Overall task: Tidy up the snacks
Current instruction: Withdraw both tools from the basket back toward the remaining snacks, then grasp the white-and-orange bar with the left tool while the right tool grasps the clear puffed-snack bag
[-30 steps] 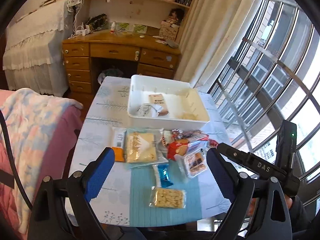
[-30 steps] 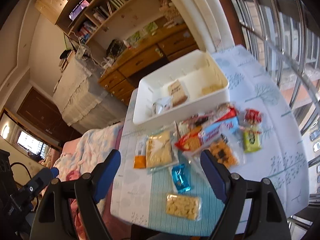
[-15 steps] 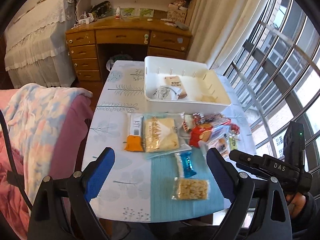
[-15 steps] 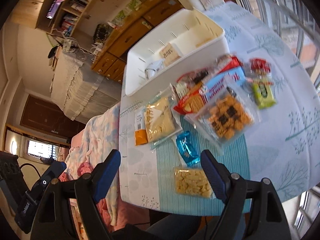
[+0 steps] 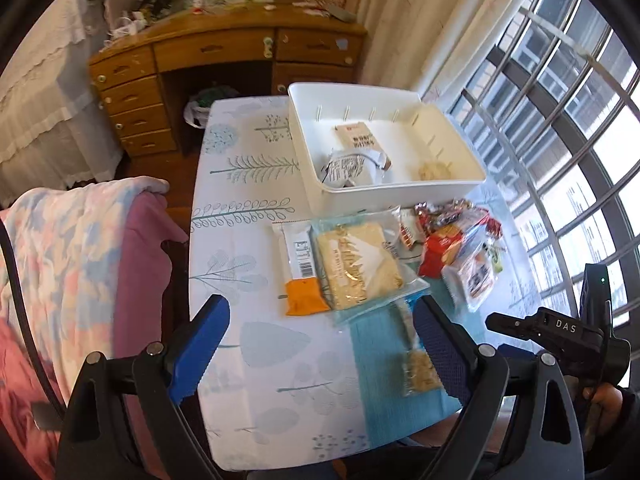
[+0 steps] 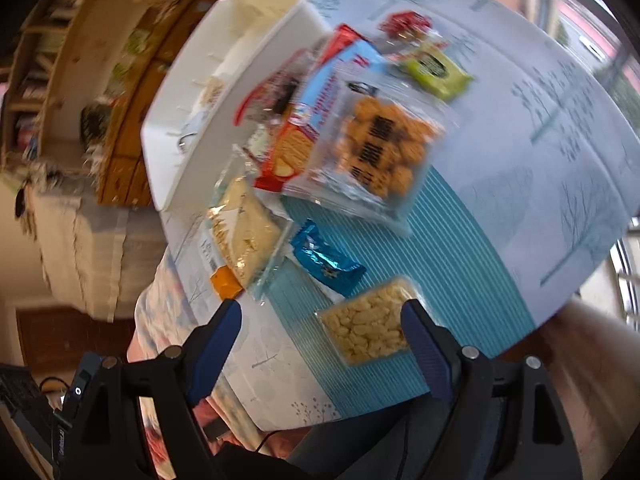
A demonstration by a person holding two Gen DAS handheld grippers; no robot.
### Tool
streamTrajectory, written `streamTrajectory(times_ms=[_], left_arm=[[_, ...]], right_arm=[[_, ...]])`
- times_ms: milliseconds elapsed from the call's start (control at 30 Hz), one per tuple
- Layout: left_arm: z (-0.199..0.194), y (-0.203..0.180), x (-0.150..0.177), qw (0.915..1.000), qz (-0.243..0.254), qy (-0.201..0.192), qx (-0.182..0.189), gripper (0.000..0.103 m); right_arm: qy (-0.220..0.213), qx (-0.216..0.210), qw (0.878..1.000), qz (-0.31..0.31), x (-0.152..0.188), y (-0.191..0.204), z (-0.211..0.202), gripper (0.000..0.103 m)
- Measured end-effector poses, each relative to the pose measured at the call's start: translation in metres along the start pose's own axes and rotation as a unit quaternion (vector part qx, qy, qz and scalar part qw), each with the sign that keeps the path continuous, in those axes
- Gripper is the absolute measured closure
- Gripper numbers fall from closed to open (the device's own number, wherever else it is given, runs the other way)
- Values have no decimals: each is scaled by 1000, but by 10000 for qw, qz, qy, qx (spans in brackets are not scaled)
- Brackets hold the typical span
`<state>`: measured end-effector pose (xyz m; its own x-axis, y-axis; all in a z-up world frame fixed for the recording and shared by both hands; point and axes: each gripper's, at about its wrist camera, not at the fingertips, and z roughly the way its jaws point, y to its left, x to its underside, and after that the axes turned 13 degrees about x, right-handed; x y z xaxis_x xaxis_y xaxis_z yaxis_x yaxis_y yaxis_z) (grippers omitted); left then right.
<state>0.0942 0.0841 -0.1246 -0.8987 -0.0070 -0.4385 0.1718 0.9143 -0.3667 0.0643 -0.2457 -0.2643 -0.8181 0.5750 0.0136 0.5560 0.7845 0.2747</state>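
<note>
The only lettering I can read cleanly is "DAS", white on the black body of the right gripper (image 5: 560,336) where it enters the left wrist view at the lower right, a hand (image 5: 604,404) behind it. The white-and-orange bar (image 5: 301,268) carries a barcode, and the brown packet (image 5: 358,140) lying in the white bin (image 5: 400,192) has a red mark and dark print that I cannot make out; the print on the blue-and-red biscuit pack (image 6: 320,108) is smeared by blur. My left gripper (image 5: 316,354) hangs over the near edge of the table (image 5: 248,184) with its blue jaws spread wide and nothing between them. From its own camera the right gripper (image 6: 320,346) is also well open and holds nothing, though the clear bag of pale puffed snacks (image 6: 366,326) sits on the table just beyond its right finger. The snacks lie in a loose cluster in front of the bin: a clear pack of pale crackers (image 5: 358,266) touching the bar, a shiny blue wrapper (image 6: 326,260), a clear bag of orange-brown pieces (image 6: 384,148), a green packet (image 6: 436,70) and a red one (image 6: 404,24). The tablecloth is pale with a tree and leaf print, a teal ribbed mat (image 6: 420,272) over its near part. Beyond stand a wooden desk (image 5: 208,60) with drawers, a cream curtain (image 5: 416,28), a barred curved window (image 5: 568,128), and a pink blanket (image 5: 72,264) at left.
</note>
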Motion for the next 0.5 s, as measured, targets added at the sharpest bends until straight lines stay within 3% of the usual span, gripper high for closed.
streamTrajectory(times_ms=[200, 500], left_arm=[[18, 31, -14, 9989, 243, 348, 214, 11], [63, 70, -32, 9942, 157, 1001, 360, 11]], right_arm=[[188, 257, 9934, 1103, 23, -11, 21, 20], [289, 306, 9783, 2031, 52, -20, 36, 20]])
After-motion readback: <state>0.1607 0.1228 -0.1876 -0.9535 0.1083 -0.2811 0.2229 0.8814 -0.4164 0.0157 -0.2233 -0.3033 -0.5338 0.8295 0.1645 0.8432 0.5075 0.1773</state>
